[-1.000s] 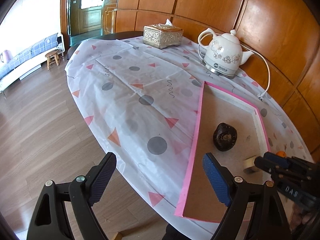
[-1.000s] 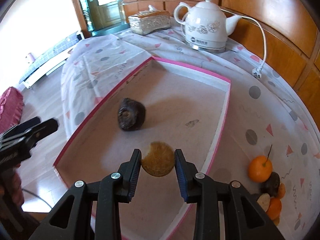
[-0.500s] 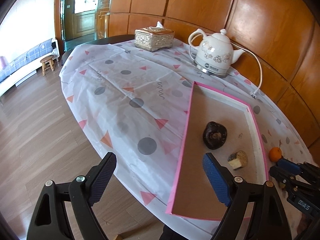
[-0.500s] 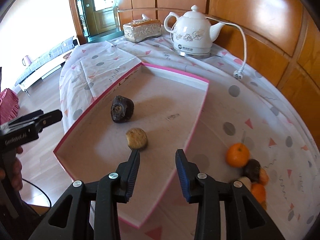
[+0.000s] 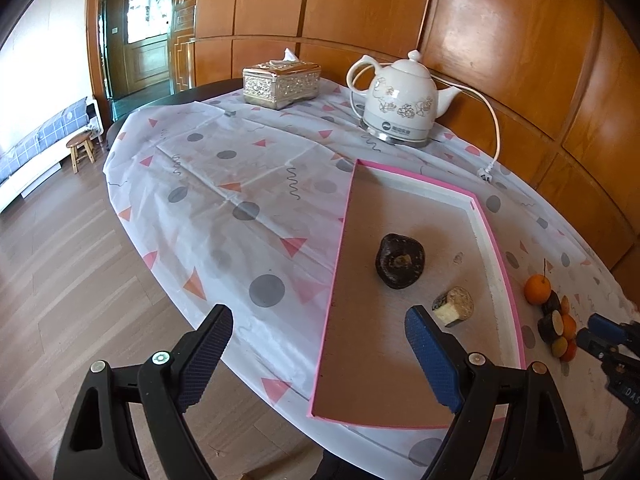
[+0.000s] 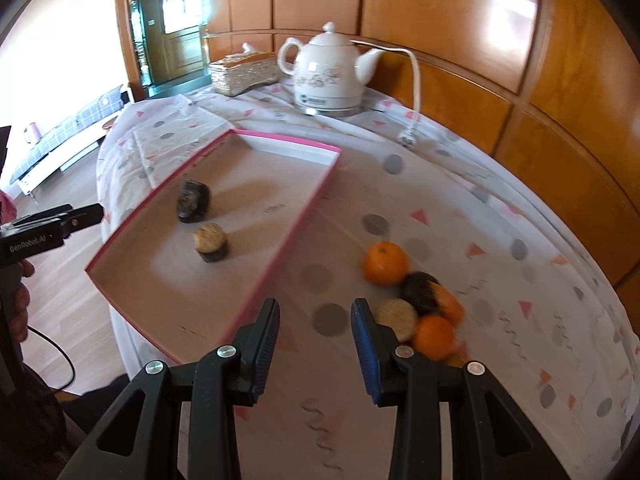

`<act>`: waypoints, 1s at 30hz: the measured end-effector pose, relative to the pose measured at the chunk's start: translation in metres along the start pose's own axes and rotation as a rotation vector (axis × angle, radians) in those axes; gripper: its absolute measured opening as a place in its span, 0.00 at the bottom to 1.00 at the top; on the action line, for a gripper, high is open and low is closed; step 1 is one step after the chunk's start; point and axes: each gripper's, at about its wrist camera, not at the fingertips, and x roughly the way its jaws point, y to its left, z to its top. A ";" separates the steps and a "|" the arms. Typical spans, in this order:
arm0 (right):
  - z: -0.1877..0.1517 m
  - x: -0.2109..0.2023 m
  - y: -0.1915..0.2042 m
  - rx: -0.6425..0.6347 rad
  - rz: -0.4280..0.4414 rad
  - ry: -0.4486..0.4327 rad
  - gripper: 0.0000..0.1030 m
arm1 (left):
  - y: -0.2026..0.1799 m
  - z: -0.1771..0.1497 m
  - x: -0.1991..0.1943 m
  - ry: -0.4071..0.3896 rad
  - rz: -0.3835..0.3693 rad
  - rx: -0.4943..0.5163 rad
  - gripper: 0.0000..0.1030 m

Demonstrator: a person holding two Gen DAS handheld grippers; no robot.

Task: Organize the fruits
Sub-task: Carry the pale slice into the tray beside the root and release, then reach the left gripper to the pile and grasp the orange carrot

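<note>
The task looks barely begun: the pink-edged tray (image 6: 224,312) near the bench's front edge holds only a dark fruit (image 6: 192,200) and a tan cut piece (image 6: 210,241), while the fruit pile (image 6: 416,300) waits on the cloth beside its right rim. Right gripper (image 6: 316,344) and left gripper (image 5: 316,356) both have jaws spread wide and empty. The cloth-covered bench (image 5: 240,184) stands against wood panelling, a kettle (image 5: 400,100) and tissue box (image 5: 281,84) at its far edge.

- Black right gripper (image 6: 315,342), blue-padded jaws apart and empty, hovers over a dotted white tablecloth (image 6: 460,184).
- Left: pink-rimmed cardboard tray (image 6: 308,204) holding a dark wrinkled fruit (image 6: 193,201) and a tan cut fruit piece (image 6: 210,241).
- Right: a cluster of orange tangerines (image 6: 385,263).
- Far: white ceramic kettle (image 6: 328,72).
</note>
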 end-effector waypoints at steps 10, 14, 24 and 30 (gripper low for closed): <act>-0.027 -0.020 -0.067 0.078 -0.125 0.025 0.36 | -0.016 -0.003 0.001 0.014 -0.012 0.048 0.86; -0.039 -0.027 -0.095 0.125 -0.176 0.037 0.36 | -0.020 -0.005 0.001 0.017 -0.013 0.062 0.86; -0.073 -0.036 -0.165 0.238 -0.292 0.109 0.36 | -0.032 -0.005 0.002 0.028 -0.041 0.102 0.86; -0.102 -0.039 -0.217 0.391 -0.374 0.151 0.36 | -0.052 -0.004 0.002 0.036 -0.091 0.165 0.82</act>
